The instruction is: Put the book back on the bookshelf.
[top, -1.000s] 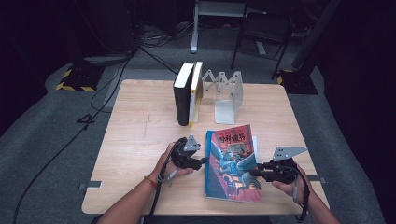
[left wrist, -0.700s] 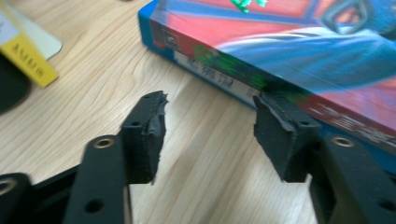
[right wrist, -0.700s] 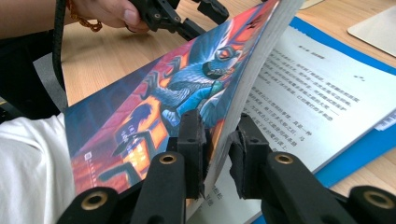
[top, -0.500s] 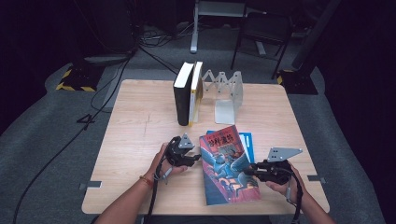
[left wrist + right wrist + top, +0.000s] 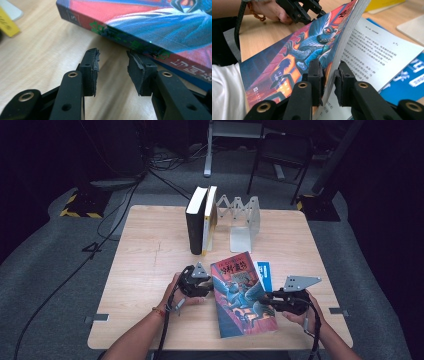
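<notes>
- The right gripper (image 5: 328,77) pinches the front cover and first pages of the book (image 5: 240,295), lifted at the table's (image 5: 150,250) near edge.
- The left gripper (image 5: 112,67), jaws apart, waits at its spine.
- Opening seems underway; next, likely swing the cover leftward.
- Beyond stand upright books (image 5: 201,220).

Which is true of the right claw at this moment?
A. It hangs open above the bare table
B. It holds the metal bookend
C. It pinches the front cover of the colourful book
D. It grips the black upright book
C: the right claw has its jaws on either side of the lifted cover of the colourful book, with a printed page exposed beneath.
</notes>
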Demonstrator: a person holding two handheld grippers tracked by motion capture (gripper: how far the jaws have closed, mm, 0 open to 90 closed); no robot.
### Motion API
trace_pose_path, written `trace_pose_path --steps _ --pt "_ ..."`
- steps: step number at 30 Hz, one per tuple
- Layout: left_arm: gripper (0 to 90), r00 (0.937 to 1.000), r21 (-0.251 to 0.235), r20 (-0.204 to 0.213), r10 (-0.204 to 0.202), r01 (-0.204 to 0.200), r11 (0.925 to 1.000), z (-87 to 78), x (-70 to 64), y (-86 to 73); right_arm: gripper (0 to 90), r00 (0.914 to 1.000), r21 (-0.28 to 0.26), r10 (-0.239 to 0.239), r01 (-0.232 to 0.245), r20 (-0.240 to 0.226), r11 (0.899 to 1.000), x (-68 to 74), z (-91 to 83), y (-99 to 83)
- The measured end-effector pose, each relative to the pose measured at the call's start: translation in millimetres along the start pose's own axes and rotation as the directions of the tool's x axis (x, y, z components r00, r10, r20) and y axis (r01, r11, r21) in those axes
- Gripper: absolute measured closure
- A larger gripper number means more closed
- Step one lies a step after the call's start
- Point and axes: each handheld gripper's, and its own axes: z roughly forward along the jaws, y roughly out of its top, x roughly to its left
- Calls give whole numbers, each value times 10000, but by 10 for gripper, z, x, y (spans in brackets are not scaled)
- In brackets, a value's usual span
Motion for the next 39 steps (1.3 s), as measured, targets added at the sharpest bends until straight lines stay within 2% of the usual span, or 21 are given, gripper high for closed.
trace_pose_path --steps 3,4,6,8,9,10,13,14,16,20,23,25,27,29,31,32,35,37,39 --pt "595 9992 -409 -228 -342 333 9986 -63 63 73 767 9999 -341 -167 168 39 9993 -15 -15 28" --pt "618 9992 -409 -228 -342 333 9986 -63 63 73 767 9999 -341 -167 168 39 9993 -15 -15 28" --pt "643 9978 -951 -197 -638 616 9936 -123 133 145 767 9997 -506 -256 258 56 9984 -21 -41 35" --pt "693 9980 -1132 -159 -606 585 9919 -149 166 214 767 9992 -697 -397 401 75 9968 -23 -74 40" --pt "720 9990 -1168 -233 -388 358 9925 -161 165 245 767 9987 -745 -491 499 133 9960 -19 -84 47" --pt "763 9989 -1220 -222 -402 372 9918 -164 162 268 767 9980 -772 -587 602 227 9952 -16 -91 60" --pt "880 9994 -1754 -141 -331 301 9840 -219 180 357 769 9955 -996 -817 863 488 9913 -22 -106 95" --pt "889 9993 -1848 -155 -334 300 9823 -234 188 377 770 9942 -1076 -903 962 580 9895 -22 -112 103" --pt "891 9997 -2084 -156 -209 172 9779 -282 196 443 771 9916 -1167 -1075 1155 723 9864 -22 -123 110" --pt "893 9996 -2502 -292 14 -86 9682 -397 189 572 775 9805 -1337 -1527 1690 1240 9765 -18 -153 124" --pt "893 9994 -2957 -320 149 -237 9550 -524 166 678 788 9742 -1476 -1668 1892 1521 9708 -33 -169 139" --pt "893 9980 -3116 -438 444 -559 9486 -606 144 757 802 9726 -1664 -1628 1904 1659 9675 -67 -174 159" --pt "893 9970 -3237 -491 593 -720 9434 -656 116 819 814 9666 -1694 -1792 2106 1830 9628 -80 -162 174" --pt "892 9951 -3441 -535 827 -962 9340 -701 62 854 825 9640 -1799 -1896 2232 1866 9580 -65 -162 162" --pt "891 9938 -3533 -511 985 -1103 9290 -723 6 856 829 9632 -1807 -1945 2280 1856 9567 -33 -179 134" --pt "887 9938 -3533 -511 985 -1103 9290 -723 6 856 829 9607 -1794 -2024 2366 1900 9549 -13 -190 121" --pt "856 9918 -3551 -642 1101 -1258 9263 -767 -76 805 830 9612 -1819 -2040 2376 1857 9542 32 -224 87" --pt "815 9936 -3583 -444 1035 -1125 9268 -798 -90 743 830 9598 -1881 -2113 2456 1849 9509 62 -247 54" --pt "783 9948 -3639 -249 992 -1014 9259 -821 -102 675 830 9545 -1828 -2287 2636 1913 9472 100 -268 30"
